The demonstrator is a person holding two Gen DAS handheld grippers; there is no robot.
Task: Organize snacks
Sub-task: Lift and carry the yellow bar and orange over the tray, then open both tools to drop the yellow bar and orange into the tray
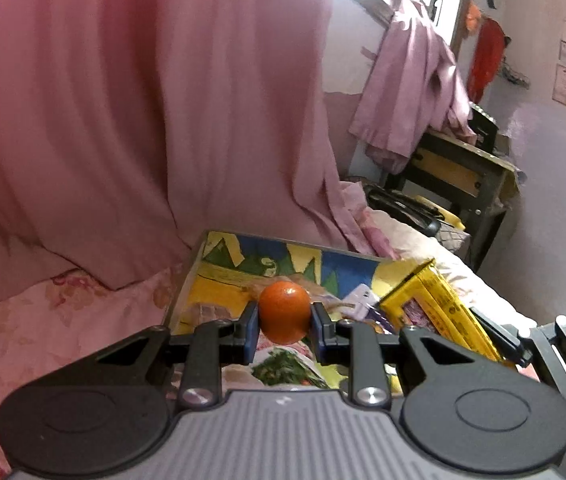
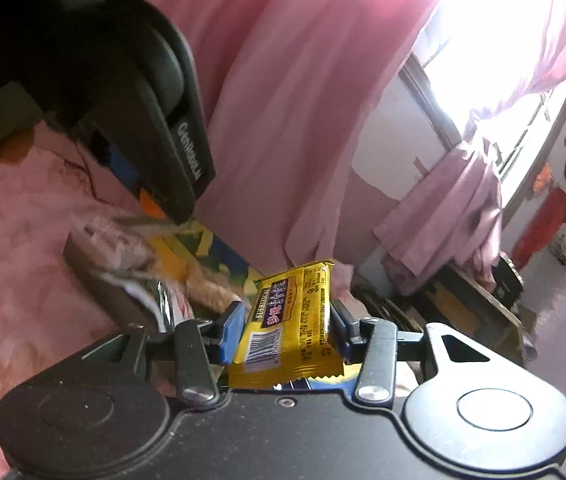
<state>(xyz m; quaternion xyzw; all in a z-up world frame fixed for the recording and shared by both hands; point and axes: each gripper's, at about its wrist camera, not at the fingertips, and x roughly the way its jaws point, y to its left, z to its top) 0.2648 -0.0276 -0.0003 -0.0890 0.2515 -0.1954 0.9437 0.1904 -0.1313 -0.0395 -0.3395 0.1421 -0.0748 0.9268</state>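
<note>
My left gripper [image 1: 285,332] is shut on a small orange fruit [image 1: 284,311], held between its blue pads above a colourful cardboard box [image 1: 243,264] of snacks on the bed. My right gripper [image 2: 286,330] is shut on a yellow snack packet [image 2: 291,328] with a barcode and a purple label. That same yellow packet [image 1: 439,304] shows at the right of the left wrist view, with the right gripper's body behind it. The left gripper's black body [image 2: 123,92] fills the upper left of the right wrist view, over the box [image 2: 203,248].
A pink floral bedsheet [image 1: 63,320] lies around the box. A pink curtain [image 1: 163,100] hangs behind it. A dark wooden desk [image 1: 463,176] draped with purple cloth stands at the right under a bright window [image 2: 495,40]. Other wrappers [image 1: 363,300] lie in the box.
</note>
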